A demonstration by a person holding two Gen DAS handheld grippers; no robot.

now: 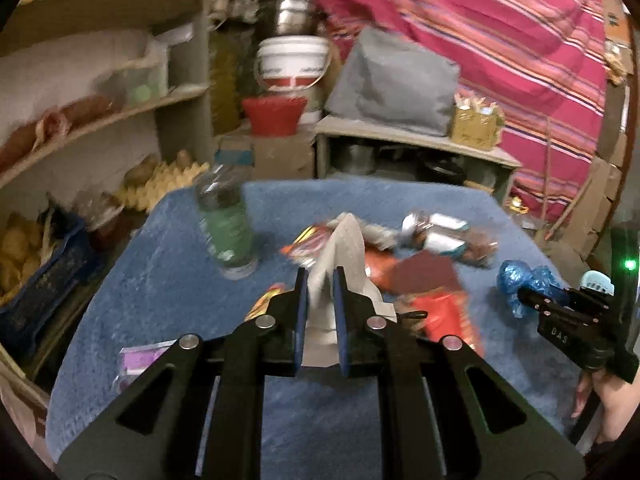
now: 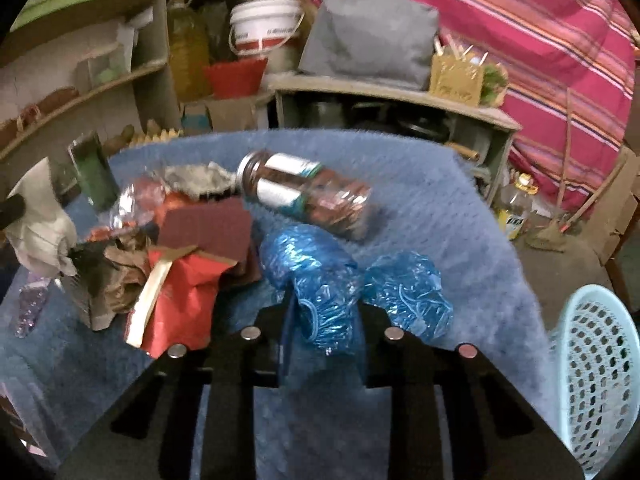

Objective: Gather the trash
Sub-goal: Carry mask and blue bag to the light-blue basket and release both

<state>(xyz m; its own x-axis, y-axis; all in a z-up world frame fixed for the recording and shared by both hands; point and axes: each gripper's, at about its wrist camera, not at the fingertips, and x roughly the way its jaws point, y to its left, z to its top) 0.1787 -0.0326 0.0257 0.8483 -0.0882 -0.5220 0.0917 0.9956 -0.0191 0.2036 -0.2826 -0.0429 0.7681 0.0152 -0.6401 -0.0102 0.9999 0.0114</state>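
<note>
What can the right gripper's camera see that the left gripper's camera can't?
Only the right wrist view shows the wide light blue basket, low on the right.

Only the left wrist view shows the person's hand holding the right gripper.

Both show the blue crumpled plastic in the right gripper's jaws, the white paper in the left gripper, and the lying bottle.

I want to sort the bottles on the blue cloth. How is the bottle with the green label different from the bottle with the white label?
The green-label bottle stands upright near the cloth's left edge; the white-label bottle lies on its side, further right. The green-label bottle stands apart from the trash pile; the white-label bottle's mouth end lies against the crumpled wrappers. Both are clear plastic and rest on the blue cloth, and neither gripper holds them.
</note>
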